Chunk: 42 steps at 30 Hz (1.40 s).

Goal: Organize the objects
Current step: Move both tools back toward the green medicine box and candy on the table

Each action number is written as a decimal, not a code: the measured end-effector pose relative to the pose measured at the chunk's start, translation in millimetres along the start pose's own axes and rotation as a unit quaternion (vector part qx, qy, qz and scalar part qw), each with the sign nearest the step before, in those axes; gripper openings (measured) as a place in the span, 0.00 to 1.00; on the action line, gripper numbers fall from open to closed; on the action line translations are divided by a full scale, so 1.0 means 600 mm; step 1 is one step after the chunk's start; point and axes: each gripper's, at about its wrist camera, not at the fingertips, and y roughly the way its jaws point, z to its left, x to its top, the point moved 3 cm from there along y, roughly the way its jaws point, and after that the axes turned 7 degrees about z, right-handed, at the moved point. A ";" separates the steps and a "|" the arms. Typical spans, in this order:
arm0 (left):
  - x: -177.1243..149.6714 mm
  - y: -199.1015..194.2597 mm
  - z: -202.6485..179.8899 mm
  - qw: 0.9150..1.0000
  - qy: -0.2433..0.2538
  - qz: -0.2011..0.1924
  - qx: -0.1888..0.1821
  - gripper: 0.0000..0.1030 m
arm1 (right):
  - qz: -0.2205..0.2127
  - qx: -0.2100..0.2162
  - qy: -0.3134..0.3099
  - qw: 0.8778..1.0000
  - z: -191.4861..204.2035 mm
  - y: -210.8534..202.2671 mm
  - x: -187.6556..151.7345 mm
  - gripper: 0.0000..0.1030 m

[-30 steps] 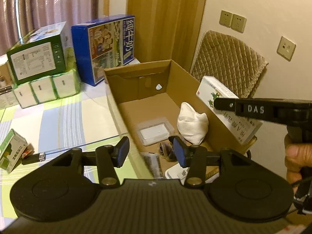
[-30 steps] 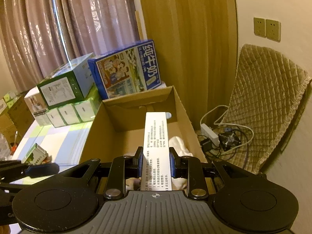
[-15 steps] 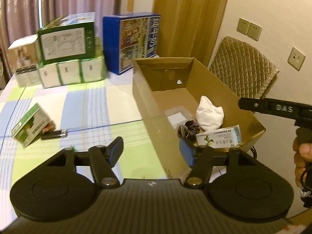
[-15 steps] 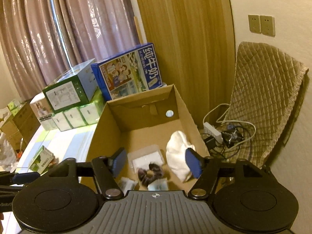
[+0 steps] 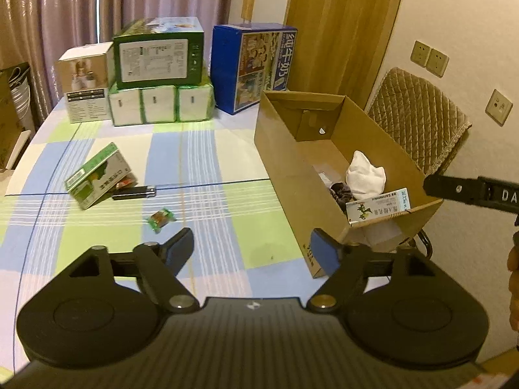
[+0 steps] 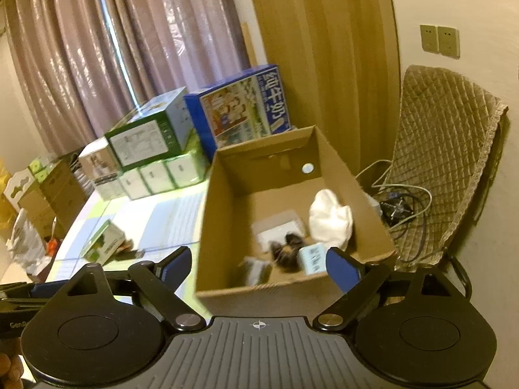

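Observation:
An open cardboard box stands at the table's right edge. Inside lie a white cloth, a dark scrunchie, a clear plastic case and a white medicine box leaning near the front wall. On the table lie a green carton, a black USB stick and a small green sachet. My left gripper is open above the table, left of the box. My right gripper is open and empty over the box's near wall.
Green, white and blue cartons are stacked at the table's far side before a curtain. A quilted chair and cables sit right of the box. The right gripper's finger reaches in beside the box.
My right gripper opened and let the white medicine box drop into the cardboard box, then drew back. My left gripper pulled back and left, bringing the table items into view.

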 end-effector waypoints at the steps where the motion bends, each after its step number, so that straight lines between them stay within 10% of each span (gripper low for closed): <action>1: -0.003 -0.007 0.004 1.000 -0.001 -0.002 0.000 0.77 | 0.001 0.002 -0.007 1.000 0.011 -0.003 -0.003 0.88; 17: -0.043 -0.097 0.093 0.998 -0.038 -0.032 0.031 0.99 | 0.012 0.038 -0.061 0.997 0.144 -0.006 -0.038 0.98; 42: -0.085 -0.120 0.217 0.992 -0.088 -0.030 0.083 0.99 | 0.043 0.077 -0.098 0.991 0.236 0.037 -0.083 0.98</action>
